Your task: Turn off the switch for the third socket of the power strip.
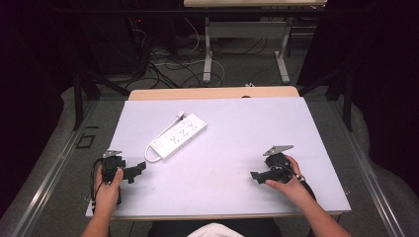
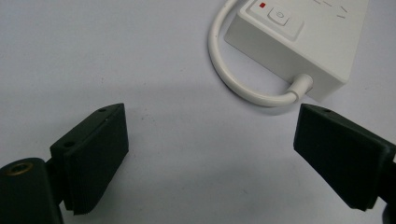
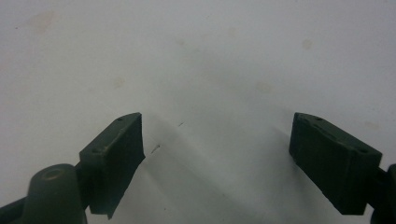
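Note:
A white power strip (image 1: pixel 179 136) lies at an angle on the pale table (image 1: pixel 247 128), left of centre, its white cable (image 1: pixel 150 155) looping from the near end. In the left gripper view the strip's switch end (image 2: pixel 299 42) and the cable loop (image 2: pixel 233 79) sit just beyond the jaws. My left gripper (image 1: pixel 137 172) rests near the front left, pointing at the strip, open with nothing between its fingers (image 2: pixel 93 158). My right gripper (image 1: pixel 257 176) sits at the front right, open over bare table, as the right gripper view shows between its fingers (image 3: pixel 116 158).
The table's front edge (image 1: pixel 217 215) runs just behind both hands. Beyond the far edge stand a second table's legs (image 1: pixel 207 54) and tangled floor cables (image 1: pixel 163 64). Dark curtains flank both sides.

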The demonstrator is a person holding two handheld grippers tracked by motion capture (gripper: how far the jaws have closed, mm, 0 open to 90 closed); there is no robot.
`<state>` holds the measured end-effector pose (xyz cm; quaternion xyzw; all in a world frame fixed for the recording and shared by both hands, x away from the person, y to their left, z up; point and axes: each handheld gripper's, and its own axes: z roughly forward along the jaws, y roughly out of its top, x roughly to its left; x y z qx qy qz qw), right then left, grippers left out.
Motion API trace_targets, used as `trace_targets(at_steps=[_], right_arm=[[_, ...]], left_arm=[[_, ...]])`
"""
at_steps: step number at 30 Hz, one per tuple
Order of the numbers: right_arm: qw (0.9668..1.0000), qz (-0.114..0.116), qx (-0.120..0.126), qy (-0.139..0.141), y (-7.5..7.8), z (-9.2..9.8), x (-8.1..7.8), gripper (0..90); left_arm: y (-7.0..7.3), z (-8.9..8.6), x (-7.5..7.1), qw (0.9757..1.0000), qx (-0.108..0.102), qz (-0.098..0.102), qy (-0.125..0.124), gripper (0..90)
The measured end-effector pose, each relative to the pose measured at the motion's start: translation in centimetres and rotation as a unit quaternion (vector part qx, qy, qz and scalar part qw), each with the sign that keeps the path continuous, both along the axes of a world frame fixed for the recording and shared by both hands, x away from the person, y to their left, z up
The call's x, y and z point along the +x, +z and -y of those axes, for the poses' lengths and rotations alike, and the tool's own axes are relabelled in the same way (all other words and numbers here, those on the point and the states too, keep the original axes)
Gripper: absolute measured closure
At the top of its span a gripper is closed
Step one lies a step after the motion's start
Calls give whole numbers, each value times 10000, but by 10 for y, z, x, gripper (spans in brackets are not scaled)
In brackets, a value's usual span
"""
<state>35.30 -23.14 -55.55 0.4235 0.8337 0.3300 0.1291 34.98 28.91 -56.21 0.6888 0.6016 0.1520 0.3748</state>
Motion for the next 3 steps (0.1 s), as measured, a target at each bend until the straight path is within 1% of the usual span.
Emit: trace_targets(at_steps=[2,3], right_arm=[[10000,-1,27,-18,0,1,0,170],[10000,29,7,14,0,1,0,170]], left_arm=[[1,0,0,10000,-2,-56,-28,101],[2,0,0,10000,-5,-50,-29,101]])
